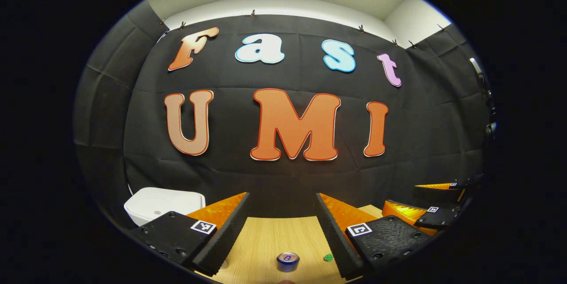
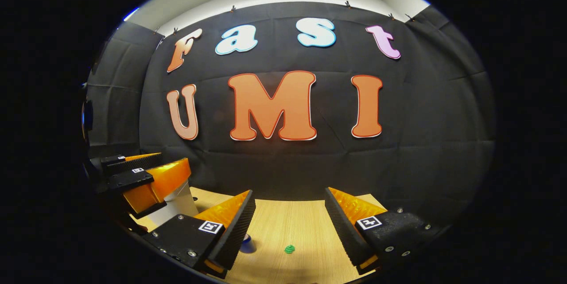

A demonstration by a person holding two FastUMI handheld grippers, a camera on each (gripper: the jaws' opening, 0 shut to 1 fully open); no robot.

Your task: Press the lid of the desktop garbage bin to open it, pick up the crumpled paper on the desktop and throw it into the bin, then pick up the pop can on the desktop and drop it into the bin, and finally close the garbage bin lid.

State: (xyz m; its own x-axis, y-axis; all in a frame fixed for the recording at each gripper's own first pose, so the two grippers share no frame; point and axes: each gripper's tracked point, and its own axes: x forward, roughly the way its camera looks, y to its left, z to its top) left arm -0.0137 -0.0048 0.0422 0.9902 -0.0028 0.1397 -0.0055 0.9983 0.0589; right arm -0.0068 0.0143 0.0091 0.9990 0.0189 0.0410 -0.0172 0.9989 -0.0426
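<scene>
A small pop can (image 1: 288, 261) stands upright on the wooden desktop (image 1: 274, 239), low between my left gripper's (image 1: 283, 231) open fingers and well below them. Just right of it lies the small green crumpled paper (image 1: 328, 257). The white garbage bin (image 1: 161, 204) sits at the left with its lid down. In the right gripper view, my right gripper (image 2: 290, 226) hangs open over the desktop (image 2: 301, 226), with the green paper (image 2: 289, 249) below the gap. The can (image 2: 247, 244) peeks out beside its left finger. Neither gripper holds anything.
The right gripper (image 1: 436, 208) shows at the far right of the left gripper view, fingers apart. The left gripper (image 2: 146, 177) shows at the left of the right gripper view, partly covering the white bin (image 2: 177, 204). The black cloth wall stands behind the table.
</scene>
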